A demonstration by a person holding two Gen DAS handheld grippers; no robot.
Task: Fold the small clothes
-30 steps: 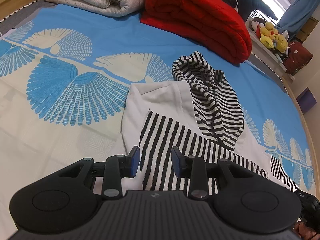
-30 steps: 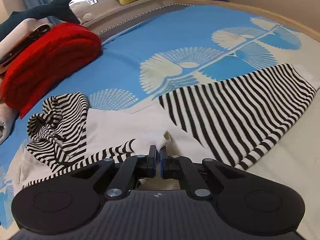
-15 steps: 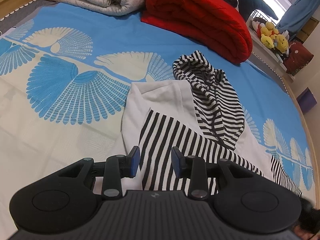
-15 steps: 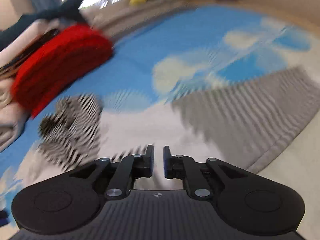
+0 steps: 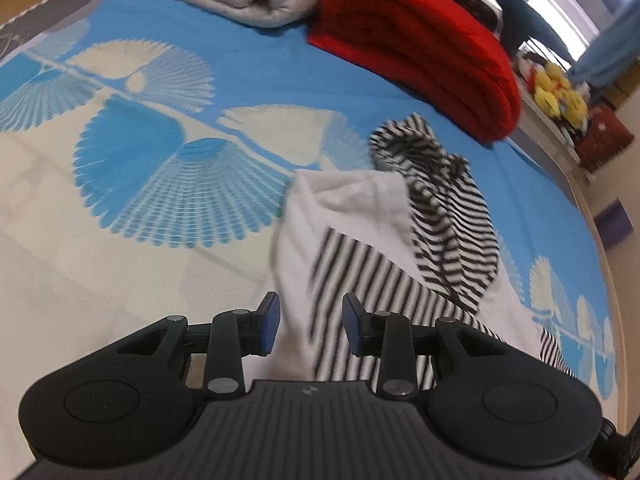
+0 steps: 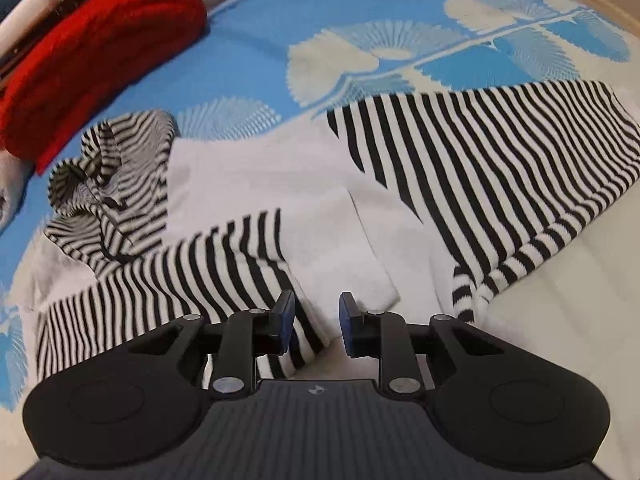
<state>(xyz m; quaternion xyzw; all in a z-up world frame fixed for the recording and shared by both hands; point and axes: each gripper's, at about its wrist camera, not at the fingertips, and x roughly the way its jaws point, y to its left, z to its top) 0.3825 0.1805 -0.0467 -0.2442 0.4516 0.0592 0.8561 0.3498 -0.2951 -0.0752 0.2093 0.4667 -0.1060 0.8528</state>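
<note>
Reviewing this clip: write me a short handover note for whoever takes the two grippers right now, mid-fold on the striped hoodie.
Left gripper: open, nothing between its pads, hovering over the hoodie's near edge.
Right gripper: jaws opening, nothing pinched; the striped sleeve lies just below its left finger.
Things: the hoodie lies spread on the blue and white bedspread, hood toward the red blanket. One sleeve is folded across the white body; the other striped sleeve lies out to the side.
Done: first sleeve brought in.
Left: probably fold in the other sleeve, then fold the body and hood into a compact stack.
</note>
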